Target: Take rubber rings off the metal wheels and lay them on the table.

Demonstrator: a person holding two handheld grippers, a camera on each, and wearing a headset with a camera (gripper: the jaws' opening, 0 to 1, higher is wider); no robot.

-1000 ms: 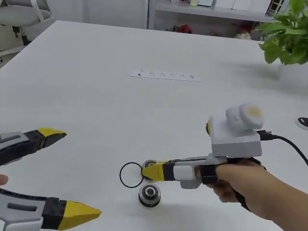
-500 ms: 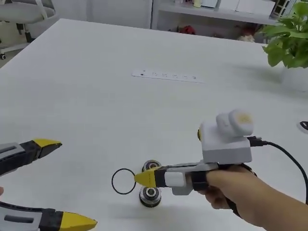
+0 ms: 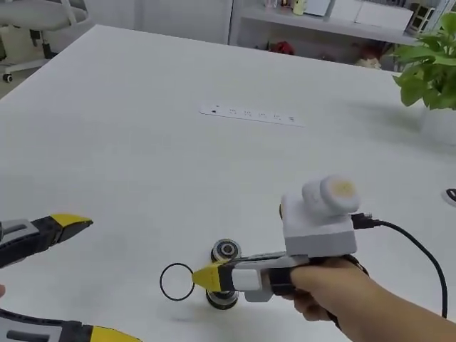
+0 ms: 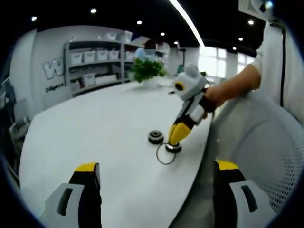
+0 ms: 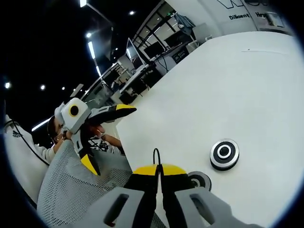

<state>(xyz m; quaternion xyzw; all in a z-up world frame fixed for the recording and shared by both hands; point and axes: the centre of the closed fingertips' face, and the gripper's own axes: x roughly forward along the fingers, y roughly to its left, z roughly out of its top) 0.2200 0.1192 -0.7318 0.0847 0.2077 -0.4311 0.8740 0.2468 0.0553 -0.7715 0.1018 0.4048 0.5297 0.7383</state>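
Observation:
My right gripper [image 3: 203, 276] is shut on a thin black rubber ring [image 3: 177, 281], which sticks out to the left of its yellow tips just above the white table [image 3: 214, 164]. Two bare metal wheels sit by those tips: one [image 3: 225, 250] just beyond them, the other [image 3: 222, 299] partly under them. In the right gripper view the ring [image 5: 156, 154] shows edge-on between the shut jaws [image 5: 159, 168], with the wheels [image 5: 224, 154] [image 5: 199, 179] to the right. My left gripper [image 3: 107, 281] stands open at the lower left, nothing between its fingers [image 4: 88, 190]; it looks at the right gripper [image 4: 178, 134], ring [image 4: 165, 154] and wheels [image 4: 155, 137].
A white power strip [image 3: 251, 114] lies mid-table further back. A potted plant [image 3: 427, 68] stands at the far right, with a small black thing [image 3: 450, 194] at the right edge. The right gripper's cable [image 3: 413, 246] trails right. An office chair [image 3: 35, 21] is beyond the table.
My right gripper has drawn the ring a little left and toward me, off the far wheel. The head camera has shifted. The left gripper stays open.

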